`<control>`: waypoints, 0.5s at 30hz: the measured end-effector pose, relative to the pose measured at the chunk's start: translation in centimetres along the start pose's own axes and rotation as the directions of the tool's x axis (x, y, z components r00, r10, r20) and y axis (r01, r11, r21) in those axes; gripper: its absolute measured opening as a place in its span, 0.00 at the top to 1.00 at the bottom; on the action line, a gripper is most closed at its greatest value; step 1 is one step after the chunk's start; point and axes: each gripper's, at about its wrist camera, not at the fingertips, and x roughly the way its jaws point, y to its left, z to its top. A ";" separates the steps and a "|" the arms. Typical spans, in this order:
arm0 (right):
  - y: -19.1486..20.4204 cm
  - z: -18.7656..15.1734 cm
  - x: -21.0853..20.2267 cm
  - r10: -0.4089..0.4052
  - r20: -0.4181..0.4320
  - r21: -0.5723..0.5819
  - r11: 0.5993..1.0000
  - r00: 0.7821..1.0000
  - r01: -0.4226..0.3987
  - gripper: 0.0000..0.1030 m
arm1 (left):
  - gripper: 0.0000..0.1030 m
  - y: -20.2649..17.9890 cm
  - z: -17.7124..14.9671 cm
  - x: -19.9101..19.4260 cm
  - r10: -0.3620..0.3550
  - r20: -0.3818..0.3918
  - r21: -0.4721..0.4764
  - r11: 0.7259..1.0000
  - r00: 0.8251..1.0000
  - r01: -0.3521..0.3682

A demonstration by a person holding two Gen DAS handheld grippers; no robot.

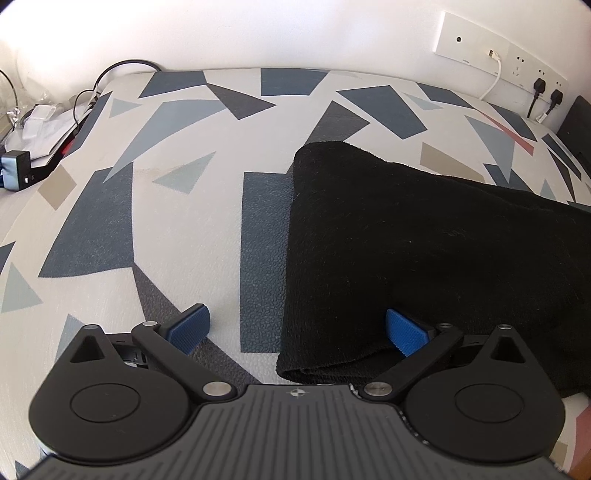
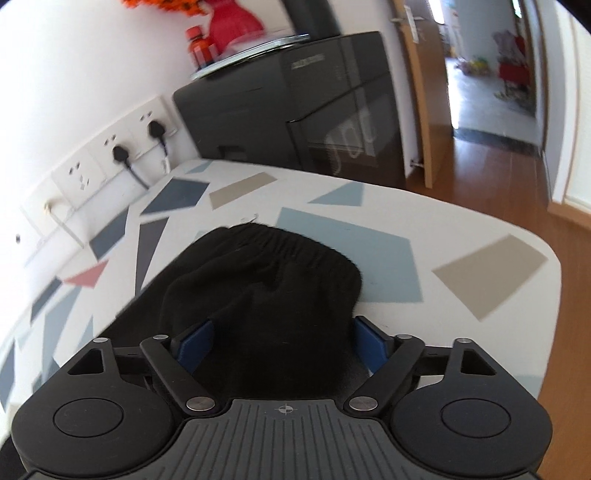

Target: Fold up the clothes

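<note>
1. The left gripper point(image 1: 297, 330) pointed steeply down at the patterned table point(image 1: 177, 206), its jaws spread as wide as they go. Its blue pads point(image 1: 192, 326) held nothing; one stood over bare table, the other over the near edge of the black garment point(image 1: 424, 258).
2. That garment lay folded flat on the table's right part, its straight end toward the wall sockets point(image 1: 532, 77).
3. The right gripper point(image 2: 282, 341) tilted down over the garment's gathered waistband end point(image 2: 280, 243), jaws wide apart. Dark cloth filled the gap between them, but the pads did not press on it.
4. The right wrist view was blurred, so the red items point(image 2: 229, 22) on the black cabinet point(image 2: 295, 107) were hard to make out.
5. Both gripper bodies hid the garment's nearest part; its far right side was cut off in the left wrist view.
</note>
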 end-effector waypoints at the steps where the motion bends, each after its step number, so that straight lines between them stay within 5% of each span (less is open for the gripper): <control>1: 0.4 -0.1 0.2 -0.007 -0.008 -0.032 0.999 1.000 0.007 0.16 | 0.00 0.0 0.0 0.0 0.002 0.001 -0.002 1.000 1.000 -0.002; 6: 2.4 -0.4 1.0 -0.044 -0.037 -0.165 0.986 0.998 0.038 0.01 | 0.00 -0.1 -0.1 -0.1 0.010 0.004 -0.016 1.000 1.000 -0.010; 15: 4.0 -1.2 1.6 -0.103 -0.030 -0.287 0.954 0.994 0.090 0.01 | 0.00 -0.2 -0.4 -0.1 0.024 0.010 -0.038 0.999 1.000 -0.024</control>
